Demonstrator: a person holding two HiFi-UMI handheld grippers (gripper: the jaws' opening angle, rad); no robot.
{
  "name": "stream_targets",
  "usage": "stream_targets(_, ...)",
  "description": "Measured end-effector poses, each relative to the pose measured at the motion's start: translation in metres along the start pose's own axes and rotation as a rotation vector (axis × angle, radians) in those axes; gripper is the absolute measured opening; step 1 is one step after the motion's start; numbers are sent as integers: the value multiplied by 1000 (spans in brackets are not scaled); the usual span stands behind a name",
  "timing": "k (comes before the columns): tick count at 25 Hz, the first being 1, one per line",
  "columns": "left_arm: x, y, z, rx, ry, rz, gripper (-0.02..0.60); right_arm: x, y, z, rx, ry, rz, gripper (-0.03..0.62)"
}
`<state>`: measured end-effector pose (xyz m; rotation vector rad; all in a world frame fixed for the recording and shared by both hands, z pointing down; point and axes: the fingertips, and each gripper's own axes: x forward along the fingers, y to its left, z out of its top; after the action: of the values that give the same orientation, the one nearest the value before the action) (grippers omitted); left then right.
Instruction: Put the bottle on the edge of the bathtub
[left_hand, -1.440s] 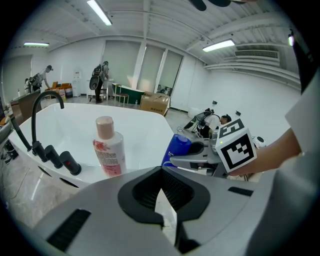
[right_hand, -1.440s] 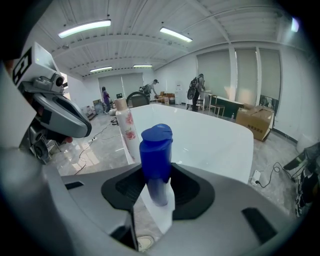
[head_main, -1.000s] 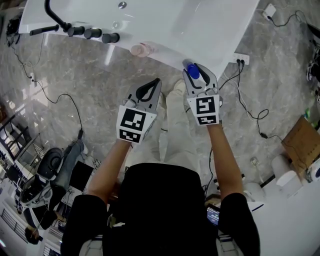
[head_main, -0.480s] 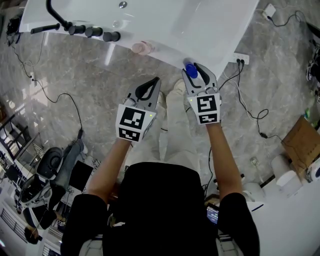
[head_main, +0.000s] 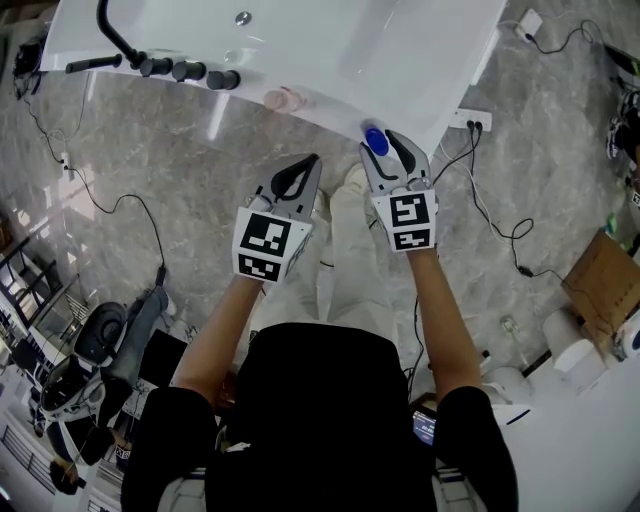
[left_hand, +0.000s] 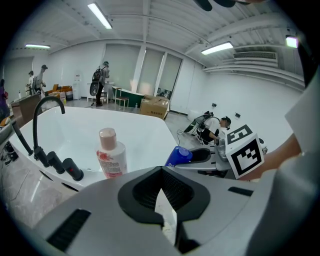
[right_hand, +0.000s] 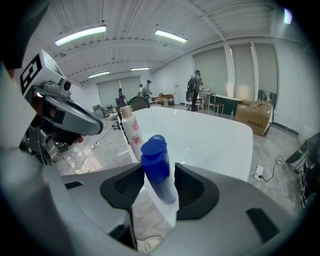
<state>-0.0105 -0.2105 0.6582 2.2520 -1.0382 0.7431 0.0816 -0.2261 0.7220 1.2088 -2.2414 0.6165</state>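
My left tongs (head_main: 313, 160) hang shut and empty just short of the bathtub edge (head_main: 330, 108), out over the floor. My right tongs (right_hand: 159, 166) are at that edge with their jaws opening. The blue bottle (right_hand: 155, 150) stands upright on the edge between them, close to its outer lip, and the pads seem clear of it. The risk I see is in drawing back: if a jaw clips this tall, narrow bottle, it could topple off the smooth edge to the floor or slide into the tub. Farther along the edge stands a pink bottle (head_main: 281, 98), well clear, and beyond it the black taps (head_main: 190, 70)
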Motion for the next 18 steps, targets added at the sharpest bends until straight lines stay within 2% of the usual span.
stream_targets(10, -31, -10, 18, 28, -40, -16, 12, -41, 10, 17, 54, -34, -50, 184)
stream_targets(14, -49, -16, 29, 50, -63, -24, 12, -67, 13, 30, 75, -54, -95, 182)
stream_targets(18, -71, -20, 42, 56, -87, -34, 12, -92, 20, 53, 86, -92, -143, 128)
